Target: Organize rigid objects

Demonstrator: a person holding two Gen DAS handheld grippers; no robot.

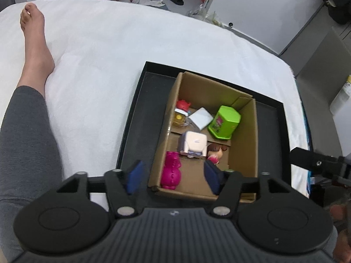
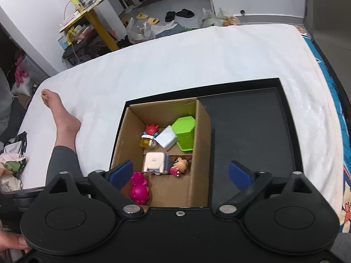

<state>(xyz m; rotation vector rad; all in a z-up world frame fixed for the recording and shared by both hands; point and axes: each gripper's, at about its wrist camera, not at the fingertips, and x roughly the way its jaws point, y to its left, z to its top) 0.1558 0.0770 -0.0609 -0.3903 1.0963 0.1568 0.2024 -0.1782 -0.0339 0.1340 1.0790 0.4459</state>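
An open cardboard box (image 1: 243, 135) (image 2: 200, 153) stands in a black tray (image 1: 151, 100) (image 2: 252, 131) on a white bed. Inside lie a magenta figure (image 1: 172, 172) (image 2: 139, 188), a white cube toy (image 1: 194, 143) (image 2: 154, 162), a green container (image 1: 224, 121) (image 2: 185, 133), a small white box (image 1: 201, 117), a red figure (image 1: 183, 104), a yellow bottle (image 1: 178, 119) and a doll (image 1: 216, 151) (image 2: 181, 166). My left gripper (image 1: 173, 176) hovers open over the box's near left corner, holding nothing. My right gripper (image 2: 179, 173) is open wide above the box's near right wall, also holding nothing.
A person's leg and bare foot (image 1: 33, 43) (image 2: 63, 120) rest on the bed (image 1: 109, 43) left of the tray. The tray's right half is bare. Beyond the bed are bags, slippers (image 2: 179, 14) and a yellow table (image 2: 98, 17). The bed edge drops off at right.
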